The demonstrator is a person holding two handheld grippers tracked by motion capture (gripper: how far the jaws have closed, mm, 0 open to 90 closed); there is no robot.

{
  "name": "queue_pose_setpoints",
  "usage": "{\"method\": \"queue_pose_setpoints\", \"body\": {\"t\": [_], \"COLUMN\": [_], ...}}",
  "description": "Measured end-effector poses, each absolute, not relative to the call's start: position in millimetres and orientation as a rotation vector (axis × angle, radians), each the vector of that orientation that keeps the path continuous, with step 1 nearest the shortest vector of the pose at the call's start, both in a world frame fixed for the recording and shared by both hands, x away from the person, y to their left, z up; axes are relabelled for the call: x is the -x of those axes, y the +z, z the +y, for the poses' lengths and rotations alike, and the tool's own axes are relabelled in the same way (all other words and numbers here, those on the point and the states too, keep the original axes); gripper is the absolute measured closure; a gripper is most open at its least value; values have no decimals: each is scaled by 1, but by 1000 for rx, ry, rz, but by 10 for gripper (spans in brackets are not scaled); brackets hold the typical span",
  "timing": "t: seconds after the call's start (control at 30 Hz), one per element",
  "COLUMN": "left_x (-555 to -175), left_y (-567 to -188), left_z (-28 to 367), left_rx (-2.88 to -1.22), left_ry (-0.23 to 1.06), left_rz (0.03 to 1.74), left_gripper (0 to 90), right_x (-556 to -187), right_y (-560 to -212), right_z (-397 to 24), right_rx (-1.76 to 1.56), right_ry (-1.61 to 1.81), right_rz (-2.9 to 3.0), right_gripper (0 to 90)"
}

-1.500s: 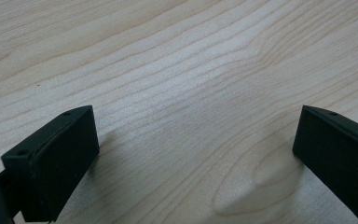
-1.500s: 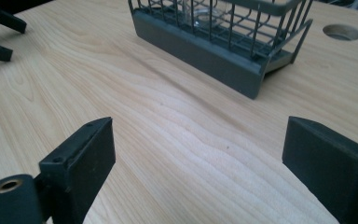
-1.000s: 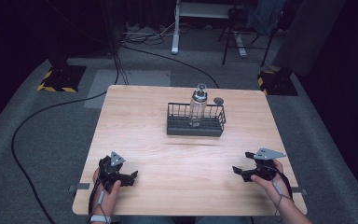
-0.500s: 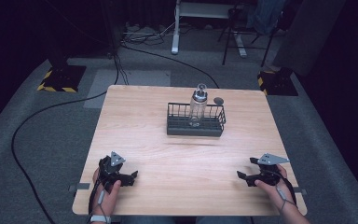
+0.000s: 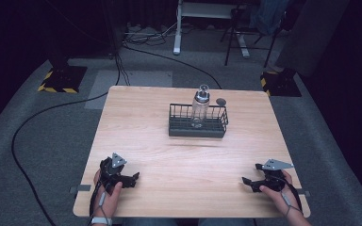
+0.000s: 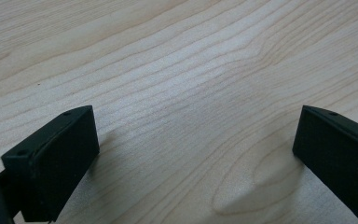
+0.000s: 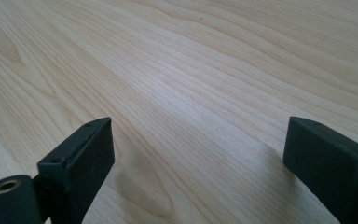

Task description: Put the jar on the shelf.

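Note:
A clear bottle (image 5: pixel 200 106) with a rounded cap stands upright inside a dark wire basket (image 5: pixel 179 128) at the far middle of the wooden table (image 5: pixel 169 155). A small dark round lid (image 5: pixel 221 101) lies on the table just behind the basket. My left gripper (image 5: pixel 131 179) rests near the front left corner, held in a hand, open. Its jaws stand wide apart over bare wood (image 6: pixel 191 107). My right gripper (image 5: pixel 249 182) sits near the front right corner, also open, with bare wood (image 7: pixel 196 107) between its jaws. Both grippers are far from the basket.
The table stands on grey carpet with a black cable (image 5: pixel 33 117) curving along the left. Chair and desk legs (image 5: pixel 176 33) stand behind the table, and yellow-black striped bases (image 5: pixel 59 79) sit at both far sides.
The right gripper has shifted slightly to the right and nearer the front edge. The left gripper, bottle and basket have stayed put.

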State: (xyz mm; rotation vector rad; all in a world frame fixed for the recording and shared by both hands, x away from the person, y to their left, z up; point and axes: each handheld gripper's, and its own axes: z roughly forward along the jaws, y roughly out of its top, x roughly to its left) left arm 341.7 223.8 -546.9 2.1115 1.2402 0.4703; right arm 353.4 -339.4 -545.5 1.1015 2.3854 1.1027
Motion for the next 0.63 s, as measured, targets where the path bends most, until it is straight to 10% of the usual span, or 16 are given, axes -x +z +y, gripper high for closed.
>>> {"method": "queue_pose_setpoints", "body": {"t": [0.63], "left_x": [-342], "left_y": [-547], "left_z": [224], "left_rx": [-2112], "left_ry": [471], "left_rz": [1240], "left_gripper": [3], "right_x": [-347], "right_y": [-547], "right_z": [-346], "right_rx": [-1086], "right_ry": [1023], "right_rz": [2390], "right_gripper": [75]}}
